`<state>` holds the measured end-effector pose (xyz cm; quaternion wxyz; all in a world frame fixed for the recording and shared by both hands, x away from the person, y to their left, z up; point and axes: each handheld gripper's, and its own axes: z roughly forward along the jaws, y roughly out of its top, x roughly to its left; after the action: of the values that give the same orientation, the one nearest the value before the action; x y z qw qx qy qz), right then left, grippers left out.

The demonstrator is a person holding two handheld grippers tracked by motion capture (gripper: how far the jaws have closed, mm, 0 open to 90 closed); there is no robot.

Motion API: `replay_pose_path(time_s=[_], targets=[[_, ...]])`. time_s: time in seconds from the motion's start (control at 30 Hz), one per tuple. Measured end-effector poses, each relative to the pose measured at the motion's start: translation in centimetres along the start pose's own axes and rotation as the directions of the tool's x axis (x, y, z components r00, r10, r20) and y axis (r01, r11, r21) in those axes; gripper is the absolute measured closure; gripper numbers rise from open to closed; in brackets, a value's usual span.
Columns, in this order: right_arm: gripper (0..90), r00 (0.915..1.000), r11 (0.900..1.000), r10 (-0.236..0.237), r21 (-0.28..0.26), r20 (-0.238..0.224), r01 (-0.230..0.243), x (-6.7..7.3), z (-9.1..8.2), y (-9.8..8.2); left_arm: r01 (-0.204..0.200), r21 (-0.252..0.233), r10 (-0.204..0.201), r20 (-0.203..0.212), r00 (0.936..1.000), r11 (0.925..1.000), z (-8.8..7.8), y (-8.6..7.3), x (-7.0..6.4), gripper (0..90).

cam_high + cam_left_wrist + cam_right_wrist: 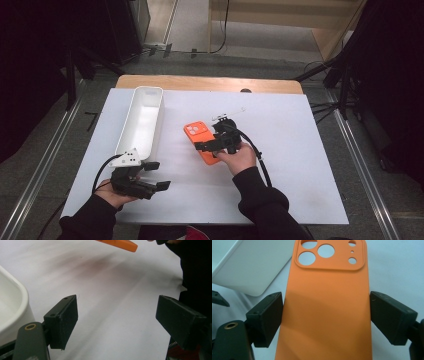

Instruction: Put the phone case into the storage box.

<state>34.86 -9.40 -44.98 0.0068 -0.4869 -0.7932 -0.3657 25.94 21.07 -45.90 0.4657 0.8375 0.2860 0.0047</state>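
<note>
An orange phone case (197, 135) with camera cut-outs sits between the jaws of my right gripper (210, 139), back side up, at the middle of the white sheet. In the right gripper view both pads press the long edges of the case (325, 310), so the right gripper (327, 320) is shut on it. The case's near end (120, 243) seems to hang a little above the sheet, with a reddish shadow under it. My left gripper (157, 175) rests near the front left, open with nothing between its pads (116, 322).
A long white tray (140, 120) lies at the left of the white sheet (300, 150), just beyond my left gripper; its rim (15, 297) and side wall (249, 267) show close by. A small thin white item (231, 114) lies behind the case.
</note>
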Motion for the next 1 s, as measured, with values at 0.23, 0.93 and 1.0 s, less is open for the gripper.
replay_pose_path(time_s=[0.23, 0.93, 1.0], targets=[[13.9, 0.9994, 1.000, 0.010, -0.001, -0.033, -0.010, -0.8, -1.3, -0.3, 0.004, -0.003, -0.004, 0.000, 1.0000, 1.0000, 0.0, 0.0, 0.0, 18.0], [13.9, 0.9987, 1.000, 0.005, -0.005, -0.051, -0.005, -2.9, -3.6, -2.3, 0.000, -0.004, 0.000, 0.005, 1.0000, 1.0000, 0.3, 0.7, -0.5, 18.0], [14.0, 0.9981, 1.000, 0.010, -0.005, -0.060, -0.011, -3.2, -3.7, -2.6, -0.004, -0.001, 0.004, 0.002, 1.0000, 1.0000, 0.3, 0.9, -0.6, 18.1]])
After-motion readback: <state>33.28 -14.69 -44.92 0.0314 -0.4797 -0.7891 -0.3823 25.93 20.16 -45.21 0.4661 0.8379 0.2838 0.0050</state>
